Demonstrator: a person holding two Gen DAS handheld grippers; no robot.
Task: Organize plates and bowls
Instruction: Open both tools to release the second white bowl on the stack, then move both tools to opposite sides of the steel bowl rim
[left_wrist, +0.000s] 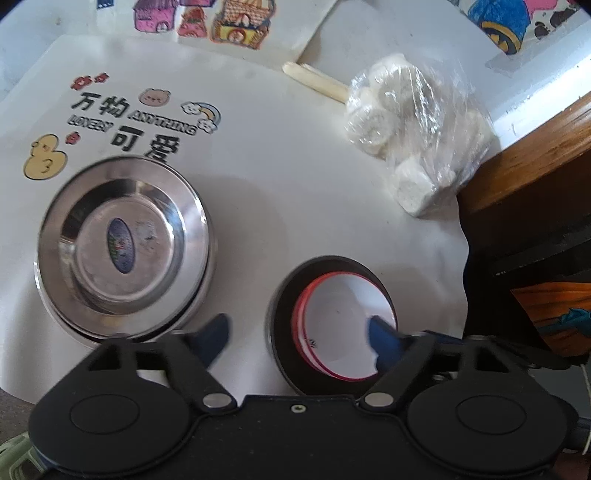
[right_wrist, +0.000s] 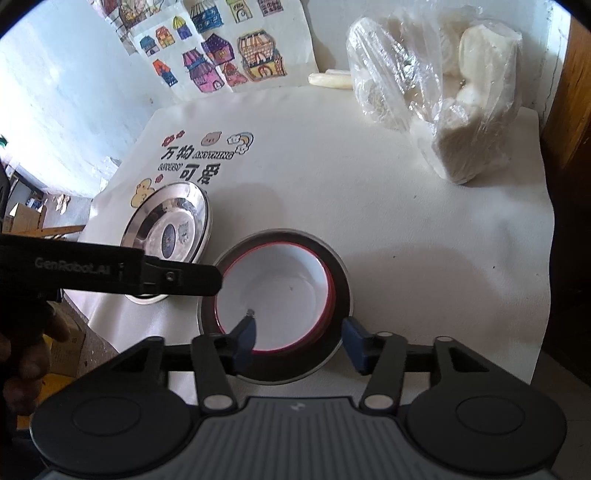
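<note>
Two steel plates (left_wrist: 123, 245) lie stacked, upright, on the white surface (left_wrist: 295, 206) (an oval blue sticker inside the top one). Just beside them, apart, red-rimmed white bowls (right_wrist: 275, 299) nest inside a black-lined steel bowl (right_wrist: 341, 295).

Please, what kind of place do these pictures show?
Probably a home, perhaps a kitchen table: a white printed tablecloth, coloured children's drawings of houses on the wall, and a clear plastic bag of white buns beside stacked shiny steel plates.
</note>
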